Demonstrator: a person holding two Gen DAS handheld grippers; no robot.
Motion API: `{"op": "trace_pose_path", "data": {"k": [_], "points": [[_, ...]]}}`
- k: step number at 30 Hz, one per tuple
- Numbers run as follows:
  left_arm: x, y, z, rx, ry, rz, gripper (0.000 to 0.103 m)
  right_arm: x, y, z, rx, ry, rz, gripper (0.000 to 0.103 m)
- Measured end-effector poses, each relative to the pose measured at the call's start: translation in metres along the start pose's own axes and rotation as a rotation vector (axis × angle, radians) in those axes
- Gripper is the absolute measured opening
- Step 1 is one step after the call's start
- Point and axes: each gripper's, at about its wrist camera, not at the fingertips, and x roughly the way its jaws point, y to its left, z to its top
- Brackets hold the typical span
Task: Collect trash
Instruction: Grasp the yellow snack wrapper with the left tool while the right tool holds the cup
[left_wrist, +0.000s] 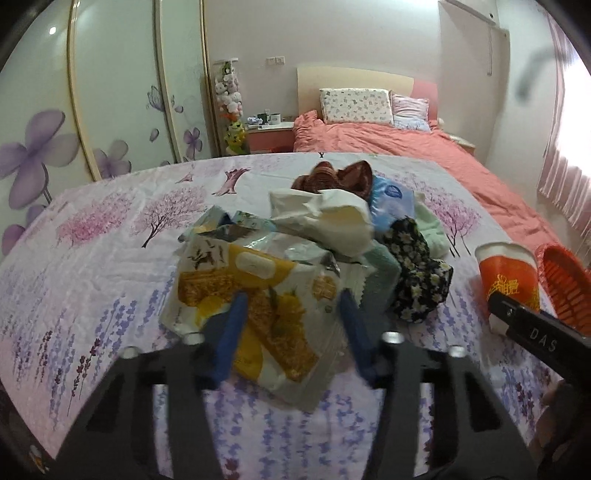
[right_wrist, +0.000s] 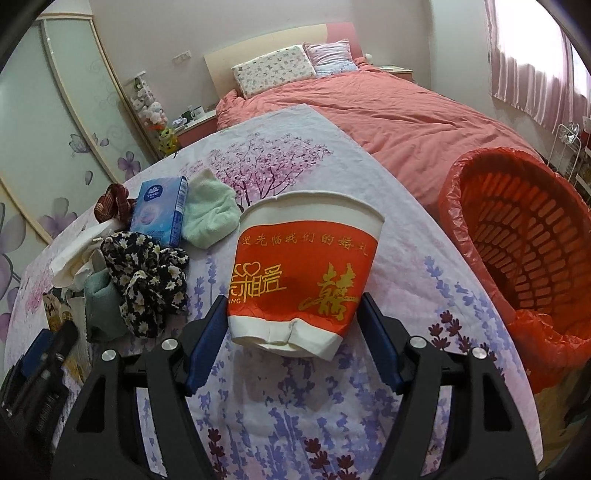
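Observation:
A yellow and white snack wrapper (left_wrist: 258, 314) lies on the flowered tablecloth (left_wrist: 92, 295). My left gripper (left_wrist: 293, 299) is open, its blue fingers to either side of the wrapper's near part. A crushed red and white paper cup (right_wrist: 303, 273) lies on the cloth, also in the left wrist view (left_wrist: 508, 273). My right gripper (right_wrist: 291, 310) is open with a finger on each side of the cup's base. A red basket (right_wrist: 524, 266) lined with a red bag stands to the right of the cup.
Behind the wrapper lie crumpled white paper (left_wrist: 332, 218), a black floral scrunchie (right_wrist: 147, 280), a blue tissue pack (right_wrist: 160, 210), a pale green cloth (right_wrist: 208, 214) and a brown scrunchie (left_wrist: 332, 177). A bed with a pink cover (right_wrist: 388, 122) lies beyond the table.

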Motion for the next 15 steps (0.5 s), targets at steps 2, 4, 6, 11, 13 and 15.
{"op": "trace_pose_path", "data": {"k": [2, 4, 6, 11, 13, 15], "points": [[0.002, 0.013, 0.001, -0.024, 0.017, -0.04, 0.027, -0.001, 0.001, -0.001, -0.008, -0.001, -0.003, 0.07], [0.003, 0.031, 0.004, -0.057, 0.04, -0.061, 0.028, -0.001, 0.002, -0.001, -0.019, -0.005, -0.008, 0.07], [0.001, 0.045, 0.007, -0.077, 0.035, -0.054, 0.046, -0.001, 0.003, -0.002, -0.025, -0.007, -0.01, 0.07], [0.002, 0.068, 0.017, -0.071, 0.016, -0.006, 0.076, 0.003, 0.002, -0.003, -0.019, 0.007, -0.011, 0.07], [0.011, 0.073, 0.018, -0.064, 0.051, -0.013, 0.078, 0.004, 0.004, -0.005, -0.022, 0.012, -0.013, 0.07], [0.019, 0.079, 0.017, -0.065, 0.072, -0.011, 0.08, 0.004, 0.006, -0.005, -0.03, 0.015, -0.009, 0.07]]}}
